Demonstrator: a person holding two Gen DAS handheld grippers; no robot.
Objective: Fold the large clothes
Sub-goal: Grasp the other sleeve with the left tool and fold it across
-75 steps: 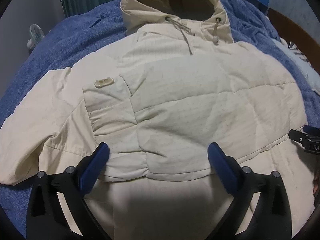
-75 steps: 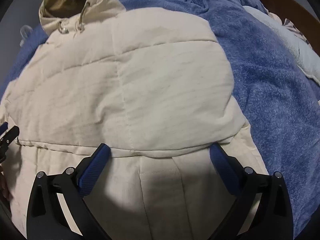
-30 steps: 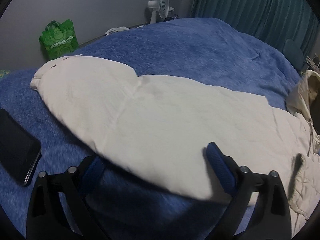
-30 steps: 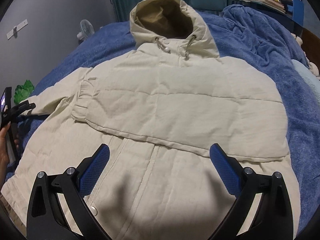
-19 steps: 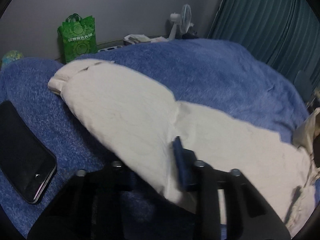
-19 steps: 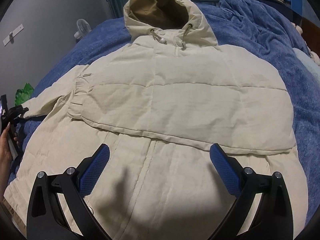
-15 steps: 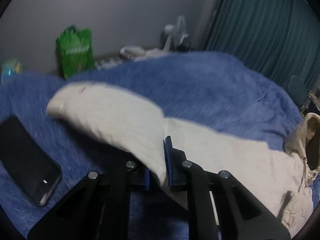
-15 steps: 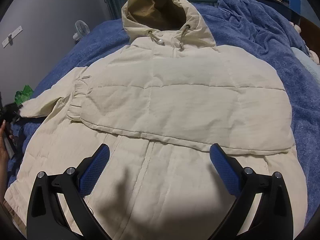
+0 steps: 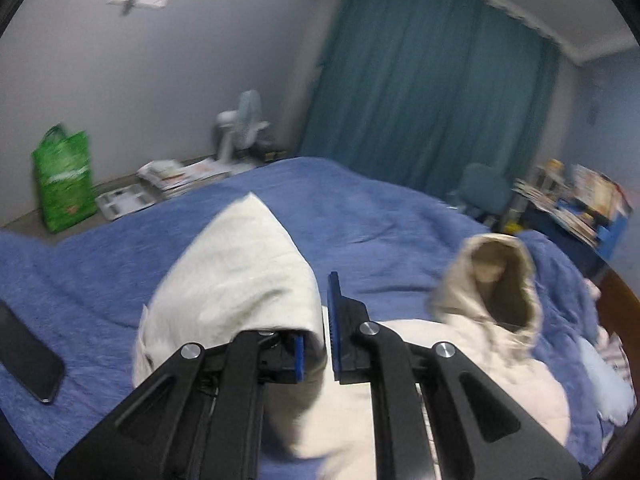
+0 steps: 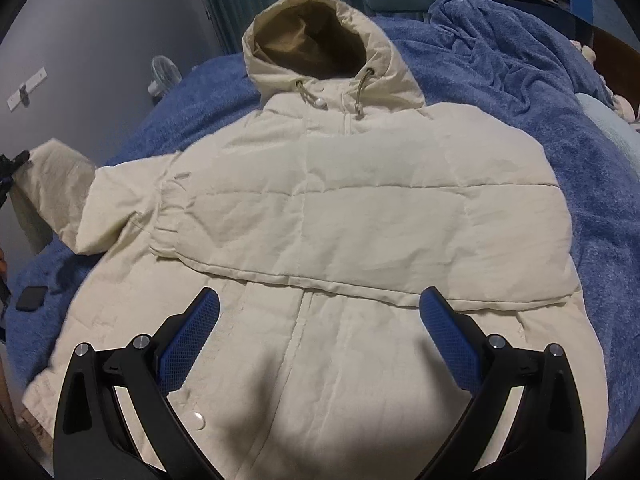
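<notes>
The dark flat phone [image 9: 28, 354] ran off the left wrist view's edge; print on the blurred green plastic bag [image 9: 64, 180] was unreadable.

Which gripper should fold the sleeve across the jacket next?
Left. The left gripper is shut on the sleeve, already raised off the bed; the right gripper hovers open over the jacket.

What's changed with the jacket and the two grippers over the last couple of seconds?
The left gripper has closed on the jacket's sleeve and lifted its end off the blue blanket. The right gripper has stayed open over the lower front of the jacket, which otherwise still lies flat, hood up.
</notes>
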